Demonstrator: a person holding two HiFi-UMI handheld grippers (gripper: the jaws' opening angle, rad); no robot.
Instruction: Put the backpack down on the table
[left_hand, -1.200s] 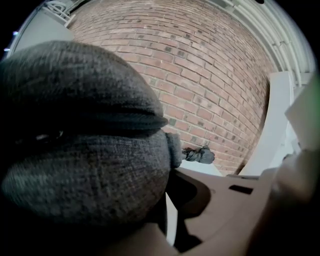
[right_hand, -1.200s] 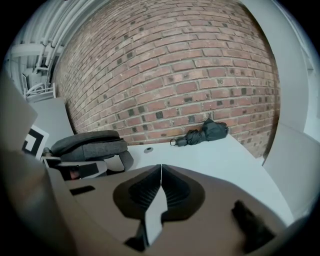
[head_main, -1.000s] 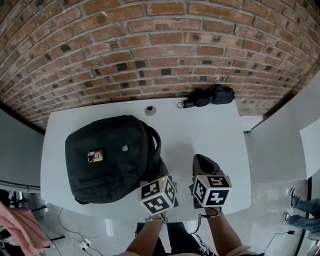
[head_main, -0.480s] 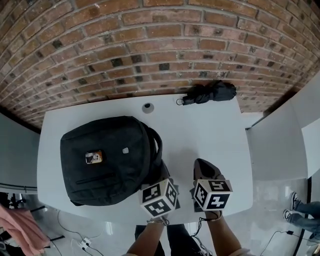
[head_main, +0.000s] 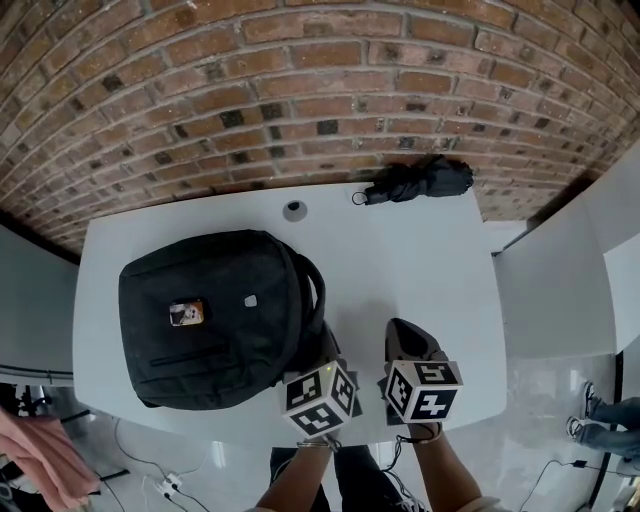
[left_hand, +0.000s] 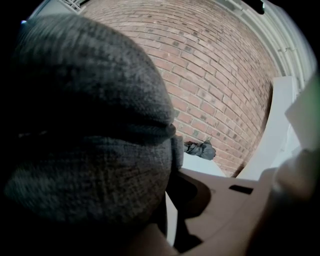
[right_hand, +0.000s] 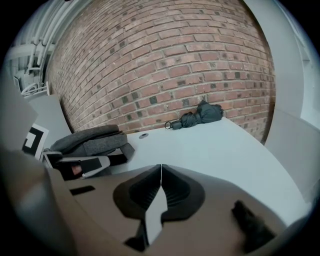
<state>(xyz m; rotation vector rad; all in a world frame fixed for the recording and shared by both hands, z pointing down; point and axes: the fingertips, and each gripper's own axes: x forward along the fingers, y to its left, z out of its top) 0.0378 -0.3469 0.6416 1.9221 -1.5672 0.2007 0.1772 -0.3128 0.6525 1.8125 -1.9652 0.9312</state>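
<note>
The backpack (head_main: 215, 320) is lying flat on the table (head_main: 420, 250), so only letting go seems left. The left gripper (head_main: 325, 342), at the backpack's near right corner, appears to be pinching its edge. The right gripper (head_main: 398, 328), just beside it, is pressed together, empty.

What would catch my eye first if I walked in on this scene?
A bulky black backpack lies on the left half of the white table, its near right side gripped by the left tongs. A folded dark umbrella lies at the table's far edge, by the red brick wall.
</note>
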